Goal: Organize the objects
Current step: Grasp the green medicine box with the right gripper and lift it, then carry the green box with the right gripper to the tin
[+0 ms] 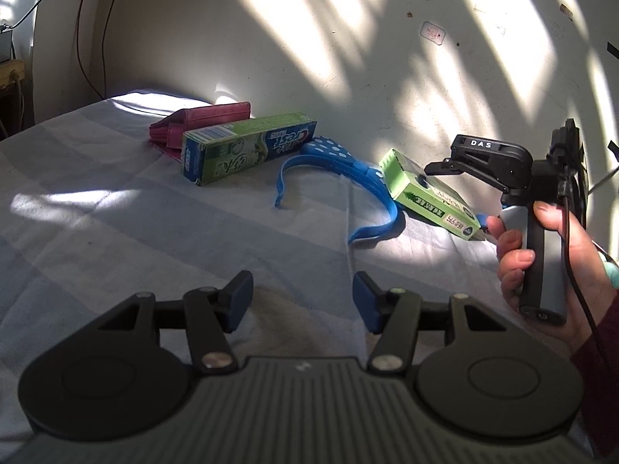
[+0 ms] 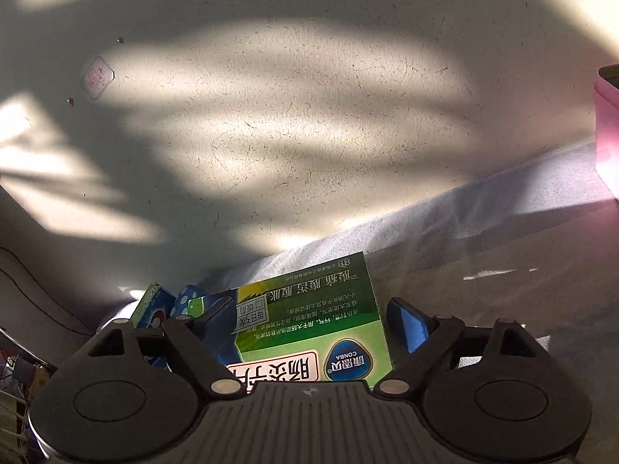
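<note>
On the striped bed sheet lie a pink wallet, a green Crest toothpaste box, a blue dotted headband and a green medicine box. My left gripper is open and empty, low over the sheet in front of them. My right gripper hovers just above the medicine box. In the right wrist view the medicine box lies between the open jaws of my right gripper, with a gap at the right pad.
A white sunlit wall runs right behind the objects. A pink container stands at the right edge of the right wrist view. Red cables hang at the far left corner.
</note>
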A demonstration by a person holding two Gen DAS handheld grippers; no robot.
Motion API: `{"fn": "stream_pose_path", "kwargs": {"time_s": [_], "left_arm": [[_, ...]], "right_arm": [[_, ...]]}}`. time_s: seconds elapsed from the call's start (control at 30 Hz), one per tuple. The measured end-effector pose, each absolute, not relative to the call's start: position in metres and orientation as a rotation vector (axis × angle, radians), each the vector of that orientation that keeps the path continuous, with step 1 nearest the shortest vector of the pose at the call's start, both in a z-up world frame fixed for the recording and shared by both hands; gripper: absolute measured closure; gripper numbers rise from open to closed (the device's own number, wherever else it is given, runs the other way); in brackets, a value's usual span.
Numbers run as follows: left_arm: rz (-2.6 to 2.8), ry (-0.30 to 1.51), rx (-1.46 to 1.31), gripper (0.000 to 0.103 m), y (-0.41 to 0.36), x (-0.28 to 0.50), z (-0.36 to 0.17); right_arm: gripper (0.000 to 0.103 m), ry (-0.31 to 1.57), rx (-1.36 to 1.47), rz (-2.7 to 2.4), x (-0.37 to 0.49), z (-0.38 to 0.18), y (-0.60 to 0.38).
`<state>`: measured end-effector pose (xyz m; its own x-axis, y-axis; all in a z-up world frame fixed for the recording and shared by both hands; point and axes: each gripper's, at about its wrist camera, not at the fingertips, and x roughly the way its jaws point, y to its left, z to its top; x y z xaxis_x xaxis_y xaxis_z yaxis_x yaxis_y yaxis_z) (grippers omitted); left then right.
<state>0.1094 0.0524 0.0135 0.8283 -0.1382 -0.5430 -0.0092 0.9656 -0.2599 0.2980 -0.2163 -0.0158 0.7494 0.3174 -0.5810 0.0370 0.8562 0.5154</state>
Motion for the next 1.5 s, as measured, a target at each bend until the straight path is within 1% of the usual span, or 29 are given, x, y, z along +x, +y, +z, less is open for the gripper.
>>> {"fn": "stream_pose_path", "kwargs": {"time_s": [0.03, 0.07, 0.1, 0.17, 0.27, 0.33, 0.4, 0.43, 0.47, 0.5, 0.53, 0.57, 0.63, 0.77, 0.83, 0.93, 0.97, 1.03, 1.17, 1.27, 1.37, 1.4, 1.5], "left_arm": [[-0.068, 0.584, -0.255, 0.044, 0.052, 0.108, 0.014], [-0.066, 0.578, -0.253, 0.044, 0.052, 0.107, 0.015], [-0.062, 0.572, -0.252, 0.044, 0.052, 0.107, 0.015], [-0.057, 0.566, -0.258, 0.044, 0.053, 0.107, 0.016], [-0.049, 0.555, -0.278, 0.044, 0.057, 0.106, 0.017], [-0.037, 0.536, -0.293, 0.044, 0.061, 0.104, 0.018], [-0.03, 0.522, -0.308, 0.044, 0.064, 0.102, 0.02], [-0.027, 0.517, -0.315, 0.044, 0.065, 0.102, 0.02], [-0.025, 0.514, -0.319, 0.044, 0.066, 0.102, 0.02], [-0.022, 0.514, -0.322, 0.044, 0.066, 0.102, 0.02], [-0.021, 0.518, -0.323, 0.044, 0.067, 0.102, 0.02], [-0.022, 0.524, -0.324, 0.044, 0.067, 0.103, 0.02], [-0.025, 0.537, -0.324, 0.044, 0.067, 0.105, 0.018], [-0.029, 0.547, -0.328, 0.044, 0.067, 0.107, 0.017], [-0.033, 0.552, -0.326, 0.043, 0.067, 0.108, 0.016], [-0.034, 0.558, -0.327, 0.042, 0.067, 0.109, 0.016], [-0.034, 0.562, -0.329, 0.042, 0.068, 0.109, 0.015], [-0.031, 0.565, -0.333, 0.042, 0.069, 0.11, 0.014], [-0.023, 0.564, -0.34, 0.042, 0.07, 0.11, 0.014], [-0.035, 0.549, -0.338, 0.042, 0.069, 0.108, 0.015], [-0.096, 0.516, -0.332, 0.037, 0.064, 0.104, 0.019], [-0.118, 0.505, -0.328, 0.033, 0.063, 0.102, 0.021], [-0.234, 0.467, -0.3, 0.031, 0.051, 0.094, 0.025]], "right_arm": [[0.031, 0.718, 0.515, 0.18, 0.296, -0.016, -0.213], [0.041, 0.721, 0.533, 0.206, 0.292, -0.016, -0.212], [0.048, 0.725, 0.56, 0.234, 0.286, -0.017, -0.212], [0.074, 0.734, 0.613, 0.299, 0.269, -0.016, -0.211], [0.09, 0.773, 0.566, 0.369, 0.234, -0.013, -0.199], [0.091, 0.774, 0.452, 0.434, 0.206, -0.008, -0.183], [0.085, 0.703, 0.304, 0.428, 0.182, -0.001, -0.173], [0.076, 0.635, 0.221, 0.411, 0.171, 0.004, -0.169], [0.049, 0.578, 0.164, 0.4, 0.164, 0.008, -0.168], [0.03, 0.52, 0.112, 0.389, 0.159, 0.012, -0.165], [0.001, 0.45, 0.046, 0.378, 0.154, 0.015, -0.16], [0.001, 0.392, -0.021, 0.384, 0.151, 0.016, -0.154], [0.001, 0.334, -0.192, 0.404, 0.155, 0.015, -0.137], [0.001, 0.303, -0.403, 0.399, 0.19, 0.001, -0.111], [0.001, 0.363, -0.413, 0.399, 0.208, -0.004, -0.107], [0.002, 0.497, -0.33, 0.412, 0.234, -0.009, -0.107], [0.007, 0.532, -0.293, 0.425, 0.24, -0.009, -0.111], [0.01, 0.559, -0.246, 0.435, 0.244, -0.008, -0.118], [0.011, 0.527, -0.233, 0.399, 0.224, -0.006, -0.124], [0.011, 0.537, -0.189, 0.395, 0.19, 0.0, -0.138], [0.011, 0.554, -0.218, 0.42, 0.145, 0.003, -0.151], [0.011, 0.56, -0.227, 0.425, 0.131, 0.003, -0.156], [0.011, 0.58, -0.243, 0.429, 0.082, 0.004, -0.178]]}}
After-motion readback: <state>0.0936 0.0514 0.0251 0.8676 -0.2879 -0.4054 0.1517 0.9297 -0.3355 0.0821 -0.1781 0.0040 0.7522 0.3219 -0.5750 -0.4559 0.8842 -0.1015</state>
